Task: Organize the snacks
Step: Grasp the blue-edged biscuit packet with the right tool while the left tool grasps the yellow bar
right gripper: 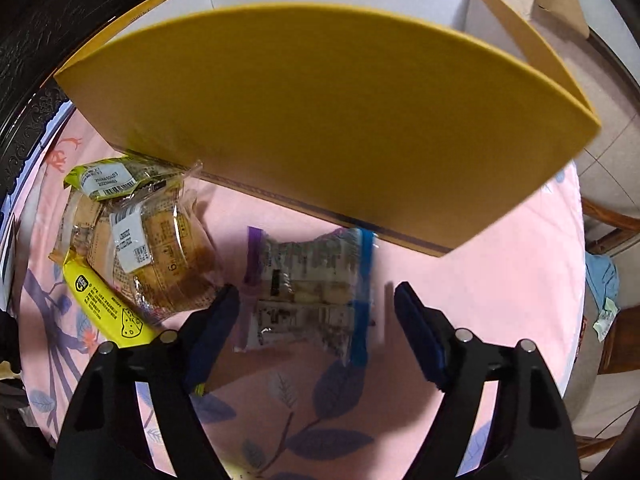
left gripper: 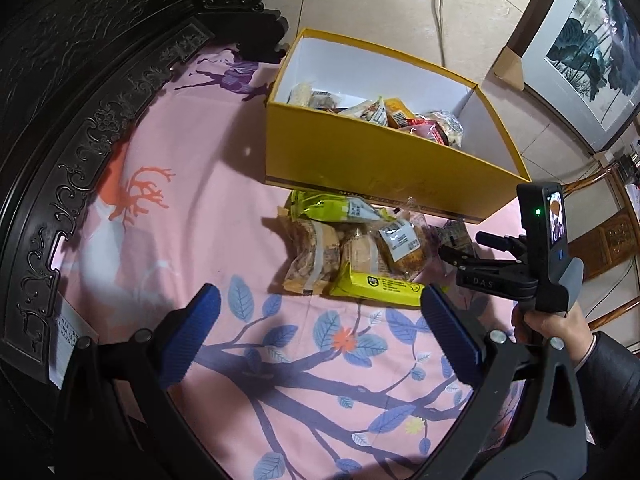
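A: Lying flat on the pink sheet (right gripper: 500, 240), just in front of the yellow box (right gripper: 320, 120), is the clear snack pack (right gripper: 308, 292); it is bracketed by the right gripper (right gripper: 316, 300), whose jaws are spread and not yet pressing.

B: Understood. A light, crinkly, slippery wrapper with crushable contents is expected, so its middle should be pinched gently. The left gripper (left gripper: 320, 320) is held spread and empty, the snack pile (left gripper: 352, 248) at its twelve o'clock

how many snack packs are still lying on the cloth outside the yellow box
6: green pack by the box, three brown packs clustered, yellow bar in front, purple-and-blue pack between the right fingers. More may hide underneath.
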### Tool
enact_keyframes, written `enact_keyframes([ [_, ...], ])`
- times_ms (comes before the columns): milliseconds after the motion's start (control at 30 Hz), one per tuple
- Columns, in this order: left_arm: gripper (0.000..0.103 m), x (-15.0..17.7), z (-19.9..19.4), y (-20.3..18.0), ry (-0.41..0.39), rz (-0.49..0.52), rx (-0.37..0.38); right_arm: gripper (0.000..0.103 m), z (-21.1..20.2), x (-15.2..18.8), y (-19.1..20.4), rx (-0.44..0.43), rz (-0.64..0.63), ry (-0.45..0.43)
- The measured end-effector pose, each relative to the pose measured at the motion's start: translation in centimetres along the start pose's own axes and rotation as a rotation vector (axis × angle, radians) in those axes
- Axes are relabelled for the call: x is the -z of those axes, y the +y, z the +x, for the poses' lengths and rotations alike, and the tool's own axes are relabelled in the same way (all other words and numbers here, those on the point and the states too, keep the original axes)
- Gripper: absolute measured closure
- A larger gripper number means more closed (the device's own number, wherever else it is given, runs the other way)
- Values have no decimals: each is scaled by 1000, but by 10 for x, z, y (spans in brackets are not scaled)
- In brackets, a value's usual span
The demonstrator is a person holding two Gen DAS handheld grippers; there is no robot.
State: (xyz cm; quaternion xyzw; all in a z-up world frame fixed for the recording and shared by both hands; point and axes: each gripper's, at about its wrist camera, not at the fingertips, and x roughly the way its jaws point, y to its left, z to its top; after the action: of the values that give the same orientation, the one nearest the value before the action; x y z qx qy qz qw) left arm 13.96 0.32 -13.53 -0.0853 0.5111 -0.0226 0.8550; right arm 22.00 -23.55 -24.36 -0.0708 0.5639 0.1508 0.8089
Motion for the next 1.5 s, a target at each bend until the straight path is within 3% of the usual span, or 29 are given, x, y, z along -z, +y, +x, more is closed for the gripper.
enact_keyframes([
  [133,2,0,1,-1,5,4,-2,27,2,-5,2,-7,-19,-1],
  [300,2,1,3,-5,14,19,3,45,5,-10,9,-5,-59,-5],
  [433,2,4,6,-11,21,46,5,74,-13,-6,6,2,-8,-45],
  [767,2,15,27,-48,67,217,45,77,-54,30,-33,-100,168,-100],
  [1067,2,27,62,-80,127,321,78,77,-88,73,-31,-144,250,-139],
  [1133,2,29,65,-91,78,412,31,77,-92,79,-33,-158,283,-144],
  [1267,3,41,74,-114,-32,745,-33,77,-97,86,-39,-177,326,-160],
  [1333,25,49,86,-118,-33,912,-33,77,-101,86,-39,-179,326,-167],
  [1367,33,52,93,-119,-18,978,-31,77,-102,87,-40,-178,327,-171],
  [1433,58,59,102,-122,6,1077,-27,77,-104,88,-41,-185,339,-177],
  [1500,60,71,116,-124,24,1211,-47,77,-105,88,-43,-193,354,-180],
])
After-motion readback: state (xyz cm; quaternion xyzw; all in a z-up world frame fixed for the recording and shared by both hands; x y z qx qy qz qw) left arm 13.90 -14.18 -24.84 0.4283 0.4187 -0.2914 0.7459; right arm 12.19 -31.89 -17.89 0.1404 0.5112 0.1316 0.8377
